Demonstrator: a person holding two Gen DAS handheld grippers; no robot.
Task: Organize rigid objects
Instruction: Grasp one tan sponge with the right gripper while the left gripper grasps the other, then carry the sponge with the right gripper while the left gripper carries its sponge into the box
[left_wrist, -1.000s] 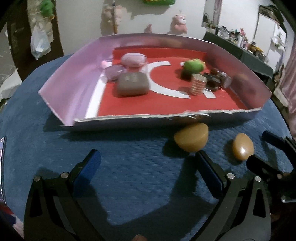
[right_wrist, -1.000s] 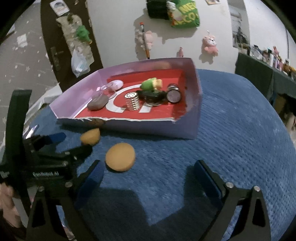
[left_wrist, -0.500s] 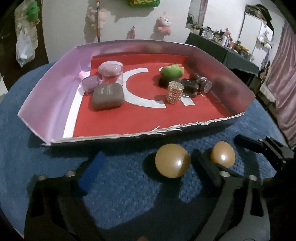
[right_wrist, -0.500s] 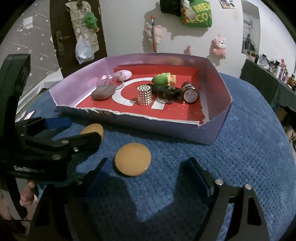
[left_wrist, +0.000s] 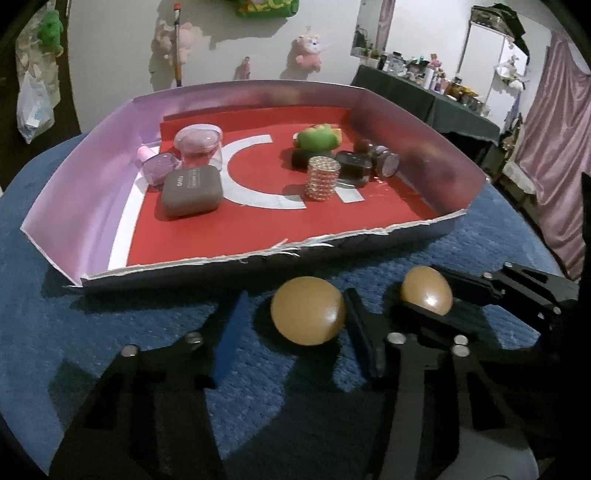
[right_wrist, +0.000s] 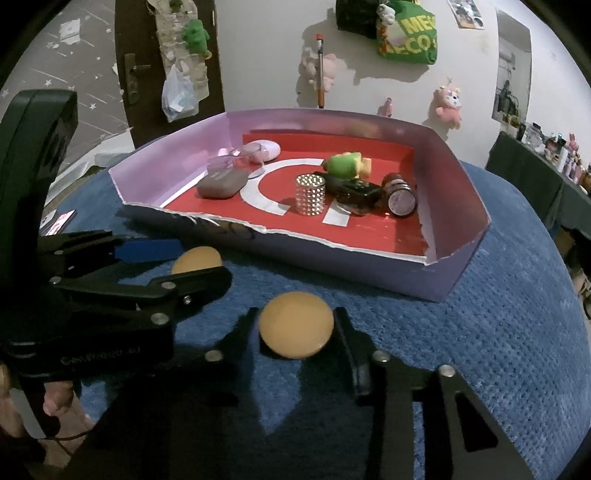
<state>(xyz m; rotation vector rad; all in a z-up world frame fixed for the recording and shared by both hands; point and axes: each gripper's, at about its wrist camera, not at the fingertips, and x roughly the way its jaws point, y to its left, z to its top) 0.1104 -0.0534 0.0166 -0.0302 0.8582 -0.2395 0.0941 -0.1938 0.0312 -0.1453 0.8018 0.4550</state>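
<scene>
Blue textured cloth under box; toys on wall.

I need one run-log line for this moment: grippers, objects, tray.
left gripper: open around left ball | right gripper: open around right ball | tray: balls outside

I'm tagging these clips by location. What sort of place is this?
Probably a lived-in room at home, maybe a bedroom: plush toys hang on the wall, a pink curtain covers one side, and a dark side table is crowded with bottles and knick-knacks.
</scene>
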